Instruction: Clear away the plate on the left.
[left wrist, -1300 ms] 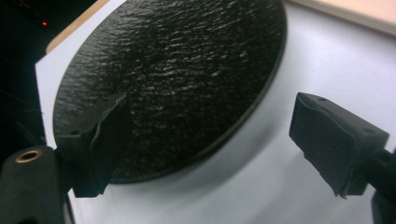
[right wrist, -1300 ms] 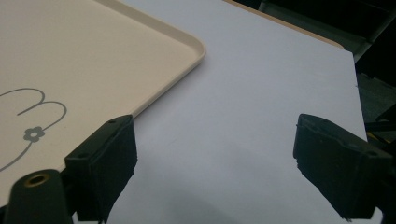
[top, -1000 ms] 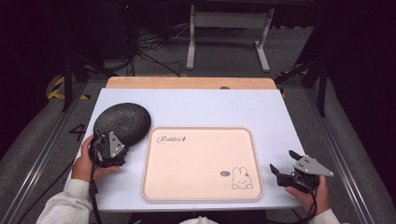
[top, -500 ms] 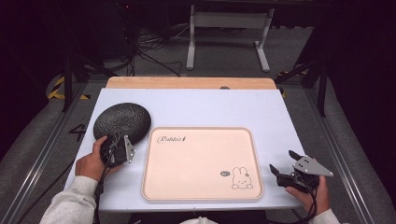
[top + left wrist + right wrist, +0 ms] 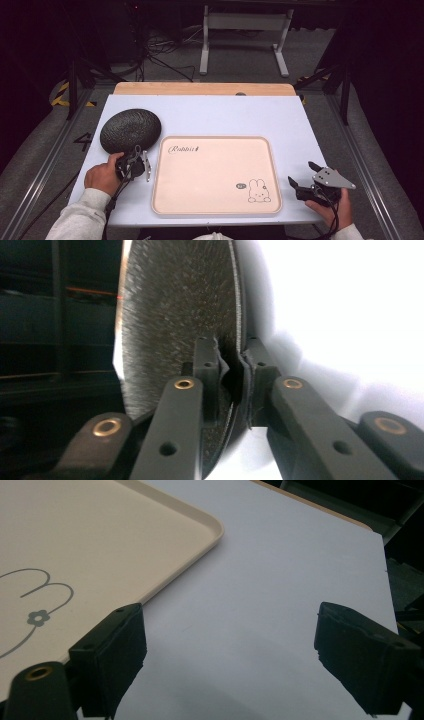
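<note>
The left gripper has just been closing, and its jaws now pinch the near rim of the dark speckled plate; the left gripper view shows that rim wedged edge-on between the two black pads. The plate lies on the white table, at its left, just beside the far left corner of the cream tray, which carries a small rabbit drawing and is otherwise bare. The right gripper rests near the tray's right front corner with its jaws spread wide and nothing between them; from its own view the tray's rim sits off to one side over plain tabletop.

Judged from this, the work is at its start: the plate is gripped but apparently not yet lifted, and its likely move onto the tray is still to do, along with the release. The right hand has no part in it so far
</note>
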Tool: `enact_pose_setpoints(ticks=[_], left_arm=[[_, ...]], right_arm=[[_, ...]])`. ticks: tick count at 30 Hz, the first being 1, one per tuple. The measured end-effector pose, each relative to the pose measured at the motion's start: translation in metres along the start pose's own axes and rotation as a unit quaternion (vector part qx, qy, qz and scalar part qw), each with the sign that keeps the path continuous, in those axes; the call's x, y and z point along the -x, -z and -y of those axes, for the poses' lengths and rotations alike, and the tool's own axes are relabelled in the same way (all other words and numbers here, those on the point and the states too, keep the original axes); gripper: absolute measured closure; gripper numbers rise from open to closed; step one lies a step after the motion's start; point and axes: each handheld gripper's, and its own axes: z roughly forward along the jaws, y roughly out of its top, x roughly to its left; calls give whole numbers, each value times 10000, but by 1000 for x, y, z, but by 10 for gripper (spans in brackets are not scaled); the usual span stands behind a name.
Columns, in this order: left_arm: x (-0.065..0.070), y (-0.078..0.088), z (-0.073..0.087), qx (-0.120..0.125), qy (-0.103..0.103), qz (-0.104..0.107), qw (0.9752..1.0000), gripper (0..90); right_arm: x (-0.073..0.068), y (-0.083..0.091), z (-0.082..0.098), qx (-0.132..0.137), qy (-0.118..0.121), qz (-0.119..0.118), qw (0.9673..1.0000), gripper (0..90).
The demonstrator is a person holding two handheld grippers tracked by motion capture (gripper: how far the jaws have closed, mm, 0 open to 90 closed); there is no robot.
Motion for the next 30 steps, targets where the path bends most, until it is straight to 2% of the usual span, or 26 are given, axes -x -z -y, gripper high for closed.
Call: enact_pose_setpoints(ticks=[2,4,7,9,11,12,13,22,26,27,30], left_arm=[[-2,2,-1,66,-10,-217,9997,869],[-5,2,0,131,75,-176,9997,871],[-4,1,-2,140,-13,-200,9997,873],[-5,2,0,173,106,-193,9996,874],[-6,3,0,172,108,-196,9996,875],[-8,4,2,201,254,-170,9993,875],[-9,4,2,244,290,-148,9992,875],[-12,8,1,264,361,-120,9989,875],[-15,13,1,347,480,-132,9982,874],[-15,15,1,324,487,-144,9982,874],[-15,24,-2,457,464,-177,9977,874]], right_arm=[[0,0,0,-1,-9,2,10000,140],[0,0,0,-8,-1,1,10000,140],[0,0,0,-9,8,-3,10000,140],[0,0,0,-6,-4,1,10000,140],[0,0,0,-3,-8,-2,10000,140],[0,0,0,-5,-1,-3,10000,140],[0,0,0,-8,-3,-5,10000,140],[0,-1,0,-10,7,-18,10000,140],[-1,-1,-1,-8,13,-20,10000,140],[-1,-1,-1,-10,4,-14,10000,140],[-1,0,-1,-5,14,-5,10000,140]])
